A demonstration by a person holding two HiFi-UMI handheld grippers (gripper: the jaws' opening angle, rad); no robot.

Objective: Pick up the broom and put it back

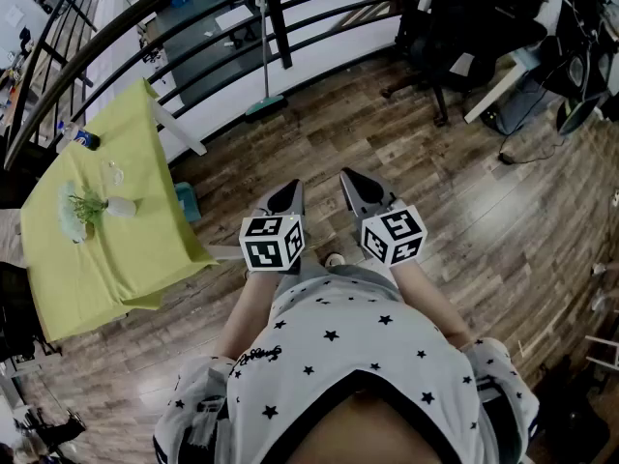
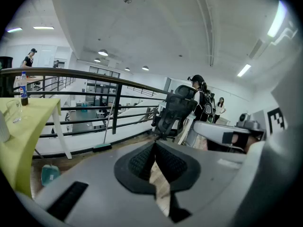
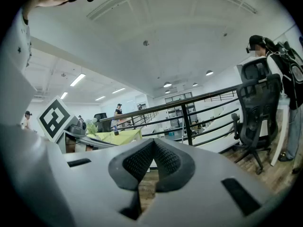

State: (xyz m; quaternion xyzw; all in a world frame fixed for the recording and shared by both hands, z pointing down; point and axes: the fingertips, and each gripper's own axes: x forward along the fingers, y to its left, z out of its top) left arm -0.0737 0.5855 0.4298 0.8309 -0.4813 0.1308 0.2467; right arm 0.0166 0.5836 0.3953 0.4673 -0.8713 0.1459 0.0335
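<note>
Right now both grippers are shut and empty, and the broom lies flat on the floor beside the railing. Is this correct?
Not quite. The broom does not lie flat. It stands upright on the floor with its handle leaning against the railing, as the head view shows. The rest is right: the left gripper and the right gripper are both shut and empty.

Head view: high, looking steeply down onto the floor (image 1: 464, 230). Gripper views: low, near level, facing the railing (image 2: 71, 73) from well away. All three share the railing; head and left gripper views share the broom (image 1: 264, 105).
</note>
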